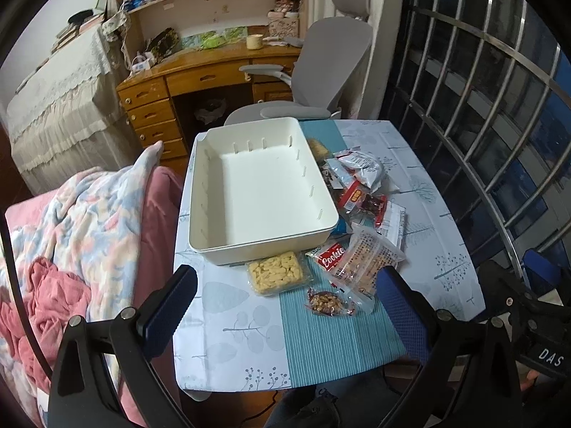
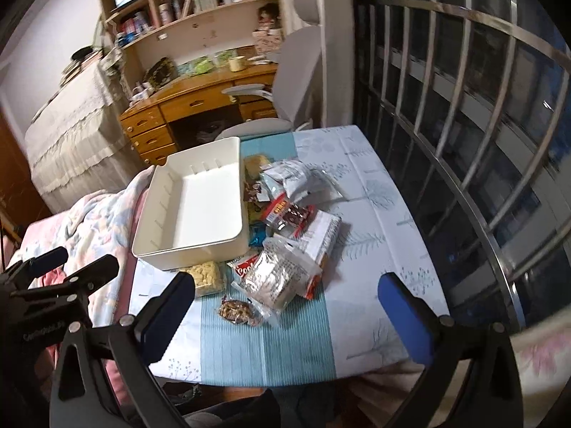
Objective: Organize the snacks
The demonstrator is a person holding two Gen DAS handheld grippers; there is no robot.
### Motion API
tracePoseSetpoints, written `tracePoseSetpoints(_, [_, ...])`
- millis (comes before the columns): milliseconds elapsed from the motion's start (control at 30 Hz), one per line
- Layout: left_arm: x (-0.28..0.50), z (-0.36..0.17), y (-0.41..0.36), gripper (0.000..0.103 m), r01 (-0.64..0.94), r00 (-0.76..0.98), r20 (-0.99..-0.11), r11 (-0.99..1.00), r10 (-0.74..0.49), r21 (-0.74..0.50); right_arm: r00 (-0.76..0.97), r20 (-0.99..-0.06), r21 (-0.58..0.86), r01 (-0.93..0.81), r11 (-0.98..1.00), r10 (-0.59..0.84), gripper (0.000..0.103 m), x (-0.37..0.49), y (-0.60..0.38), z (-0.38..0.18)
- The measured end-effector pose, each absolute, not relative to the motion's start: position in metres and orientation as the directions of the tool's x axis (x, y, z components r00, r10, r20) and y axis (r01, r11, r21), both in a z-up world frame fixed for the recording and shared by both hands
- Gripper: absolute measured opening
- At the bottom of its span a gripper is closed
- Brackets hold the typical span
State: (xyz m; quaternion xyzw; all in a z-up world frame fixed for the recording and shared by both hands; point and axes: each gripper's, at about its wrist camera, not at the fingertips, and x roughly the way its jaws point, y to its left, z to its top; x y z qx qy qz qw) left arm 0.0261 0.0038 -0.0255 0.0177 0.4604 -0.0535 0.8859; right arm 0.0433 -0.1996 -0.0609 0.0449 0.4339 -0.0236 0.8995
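Observation:
An empty white bin (image 1: 200,185) (image 2: 160,249) stands on the left of a small table. A heap of snack packets (image 1: 360,192) (image 2: 292,207) lies along its right side. In front of the bin lie a clear pack of pale crackers (image 1: 276,273) (image 2: 205,276), a red Cookie packet (image 1: 332,255), a clear bag with printed text (image 1: 371,260) (image 2: 282,278) and a small nut bar (image 1: 326,301) (image 2: 235,310). My left gripper (image 1: 285,306) is open and empty above the table's near edge. My right gripper (image 2: 285,306) is open and empty, near the nut bar.
The table has a blue and white leaf-print cloth (image 1: 249,339) (image 2: 357,185). A bed with pink and floral blankets (image 1: 71,235) lies on the left. A grey office chair (image 1: 321,71) and a wooden desk (image 1: 200,71) stand behind. A barred window (image 1: 481,89) is on the right.

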Motion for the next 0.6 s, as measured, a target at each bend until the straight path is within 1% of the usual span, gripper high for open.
tracePoseSetpoints(200, [0.044, -0.036, 0.005, 0.1, 0.016, 0.53, -0.847, 0.999, -0.037, -0.034, 0.613, -0.788, 0.039, -0.05, 0.998, 0.061, 0.103, 0.078, -0.199, -0.062])
tracePoseSetpoints(333, [0.055, -0.043, 0.008, 0.1, -0.083, 0.499, -0.867, 0.995, -0.008, -0.057, 0.619, -0.779, 0.011, -0.155, 0.988, 0.106, 0.103, 0.096, -0.2, -0.064])
tracePoseSetpoints(600, [0.064, -0.079, 0.006, 0.1, -0.279, 0.385, -0.923, 0.954, 0.004, -0.111, 0.546, -0.81, -0.006, -0.375, 0.927, 0.215, 0.103, 0.125, -0.206, -0.092])
